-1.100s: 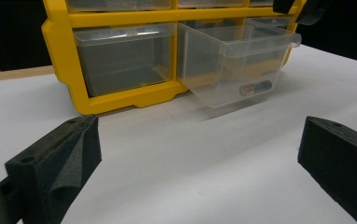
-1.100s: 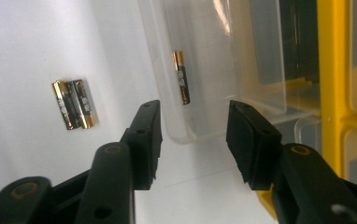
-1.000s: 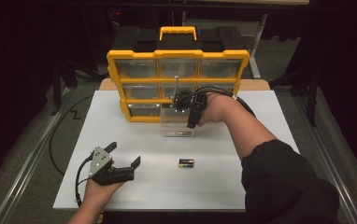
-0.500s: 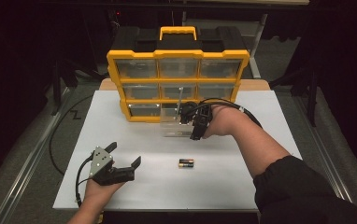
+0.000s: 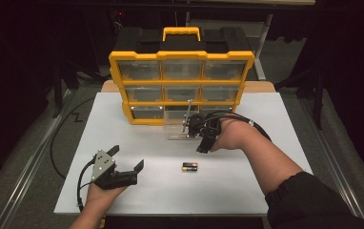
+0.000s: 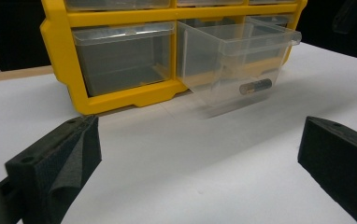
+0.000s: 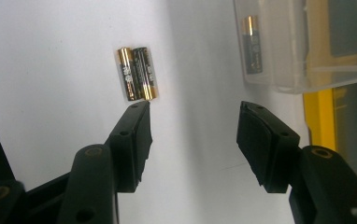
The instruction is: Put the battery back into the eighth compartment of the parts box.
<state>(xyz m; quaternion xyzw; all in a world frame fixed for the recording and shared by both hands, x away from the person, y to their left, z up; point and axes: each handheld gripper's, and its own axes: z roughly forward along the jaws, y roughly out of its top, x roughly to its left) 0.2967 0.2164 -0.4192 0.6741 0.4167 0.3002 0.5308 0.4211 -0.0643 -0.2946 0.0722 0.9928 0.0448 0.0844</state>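
A yellow organizer [image 5: 182,56] with clear drawers stands at the back of the white table. Its bottom middle drawer [image 5: 176,125] is pulled out; one battery [image 6: 255,86] lies inside it. Two batteries [image 5: 189,166] lie side by side on the table in front. My right gripper [image 5: 197,136] hovers just right of the drawer, pointing at the pair [image 7: 137,73]. Its jaws have just been opening and nothing is between them. My left gripper [image 5: 126,158] rests open at the front left, facing the organizer [image 6: 64,70], with nothing in it.
The table [image 5: 266,181] is bare white around the batteries. Black cables trail from both grippers. A dark floor and metal rails [image 5: 23,162] flank the table's left and right edges.
My right gripper has drawn back from the drawer toward the near side, and its jaws stand wider apart. The left gripper has stayed put.
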